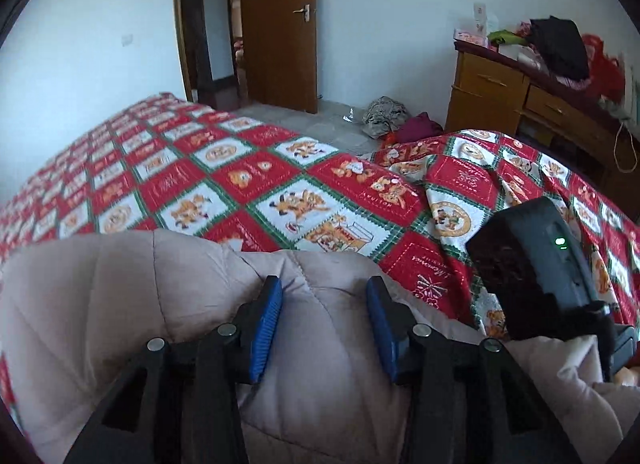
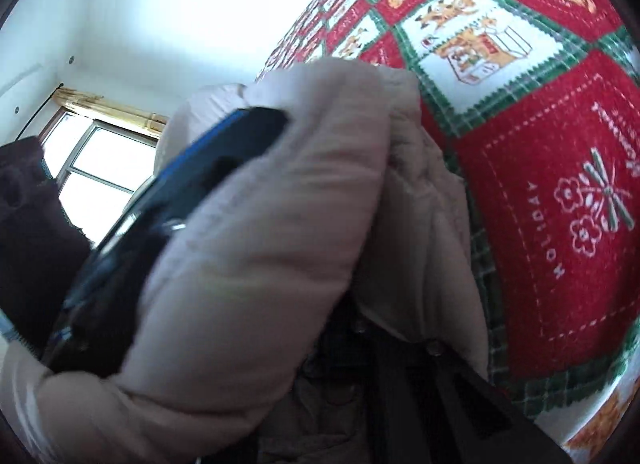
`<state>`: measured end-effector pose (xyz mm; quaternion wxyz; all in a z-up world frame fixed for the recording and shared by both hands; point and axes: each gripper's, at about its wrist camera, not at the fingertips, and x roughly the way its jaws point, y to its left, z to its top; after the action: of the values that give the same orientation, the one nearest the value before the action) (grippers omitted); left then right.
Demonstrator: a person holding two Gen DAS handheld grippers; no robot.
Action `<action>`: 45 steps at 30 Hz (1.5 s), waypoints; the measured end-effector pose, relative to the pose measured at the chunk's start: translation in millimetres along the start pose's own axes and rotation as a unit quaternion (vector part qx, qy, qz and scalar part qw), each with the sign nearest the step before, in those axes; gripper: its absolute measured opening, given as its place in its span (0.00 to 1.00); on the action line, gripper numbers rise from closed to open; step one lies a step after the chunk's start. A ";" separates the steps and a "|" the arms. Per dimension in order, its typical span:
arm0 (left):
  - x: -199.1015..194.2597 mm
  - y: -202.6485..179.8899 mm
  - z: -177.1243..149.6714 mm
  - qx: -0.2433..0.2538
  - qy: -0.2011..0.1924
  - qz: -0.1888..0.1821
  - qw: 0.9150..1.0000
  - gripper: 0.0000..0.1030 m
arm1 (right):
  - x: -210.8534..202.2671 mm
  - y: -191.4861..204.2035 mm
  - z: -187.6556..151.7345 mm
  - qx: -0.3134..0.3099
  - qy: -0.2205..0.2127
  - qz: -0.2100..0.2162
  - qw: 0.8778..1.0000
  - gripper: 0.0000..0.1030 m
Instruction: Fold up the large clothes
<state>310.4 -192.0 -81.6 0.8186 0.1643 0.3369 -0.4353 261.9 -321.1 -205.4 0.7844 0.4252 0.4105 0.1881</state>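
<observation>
A beige quilted jacket (image 1: 120, 304) lies on the bed at the near edge of the left wrist view. My left gripper (image 1: 324, 304) hovers over it with its blue-padded jaws apart and jacket fabric bulging between them. My right gripper (image 1: 536, 268) shows at the right of that view as a dark body with a green light. In the right wrist view a thick fold of the jacket (image 2: 260, 232) fills the space between my right gripper's jaws; one blue-padded finger (image 2: 224, 144) presses its left side, the other finger is hidden under the fabric.
The bed is covered by a red, white and green holiday quilt (image 1: 248, 184), also seen in the right wrist view (image 2: 540, 184). A wooden dresser (image 1: 520, 100) piled with clothes stands at the right. Clothes (image 1: 384, 114) lie on the floor near an open brown door (image 1: 280, 24).
</observation>
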 end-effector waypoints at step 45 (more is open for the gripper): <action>-83.0 22.3 1.5 -0.043 -0.076 0.104 0.991 0.55 | -92.8 33.5 -125.0 -0.078 -0.018 -0.140 0.987 0.24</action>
<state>296.7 -130.2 -23.4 0.8889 0.1298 0.2727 -0.3444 108.2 -297.8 -170.6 0.8408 0.3043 0.4364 0.1001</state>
